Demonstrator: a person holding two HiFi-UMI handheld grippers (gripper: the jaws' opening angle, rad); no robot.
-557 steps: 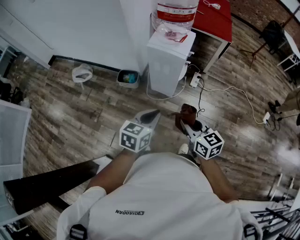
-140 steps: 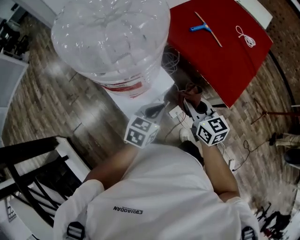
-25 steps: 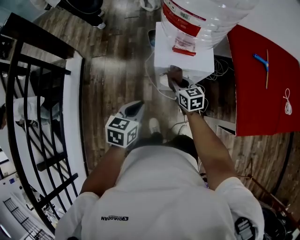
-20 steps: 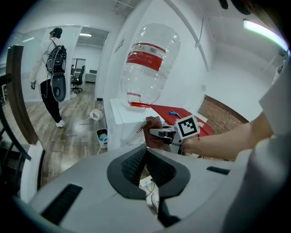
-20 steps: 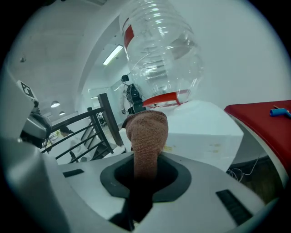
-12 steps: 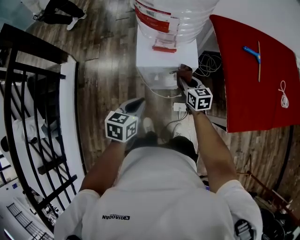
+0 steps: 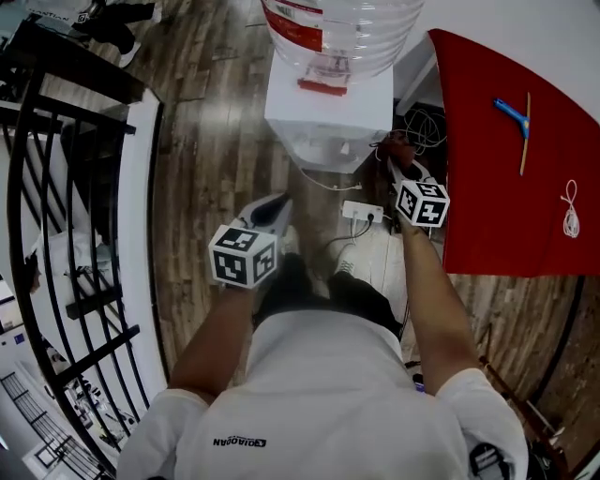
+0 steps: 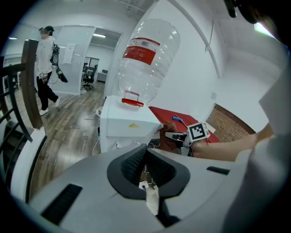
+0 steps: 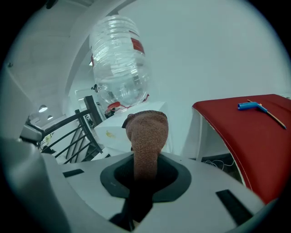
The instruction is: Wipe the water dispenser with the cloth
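Head view. Notes white water dispenser (image 7: 328,103) on wood floor (image 7: 216,141), inverted bottle (image 7: 342,28) seated on top. Finds right gripper (image 7: 400,161) out at the dispenser's right side, brown cloth (image 7: 397,147) at its tip, against or just beside the cabinet edge; cannot confirm contact. Finds left gripper (image 7: 272,208) well apart from the dispenser, over bare floor. Records red table (image 7: 506,187) at right bearing a blue tool (image 7: 512,112), and black railing (image 7: 56,141) at left.

Left gripper view. Shows left gripper (image 8: 143,159) with jaws closed together, nothing between them. Records dispenser (image 8: 127,125) beyond, bottle above it, and right gripper (image 8: 175,135) with cloth (image 8: 166,140) at the cabinet's far upper corner. Notes a person (image 8: 45,63) standing in the far left background.

Right gripper view. Shows right gripper (image 9: 145,166) with jaws clamped on cloth (image 9: 146,134), a folded wad projecting upright from between them. Records dispenser top (image 9: 111,132) just behind the cloth, bottle above, red table at right with blue tool on it.
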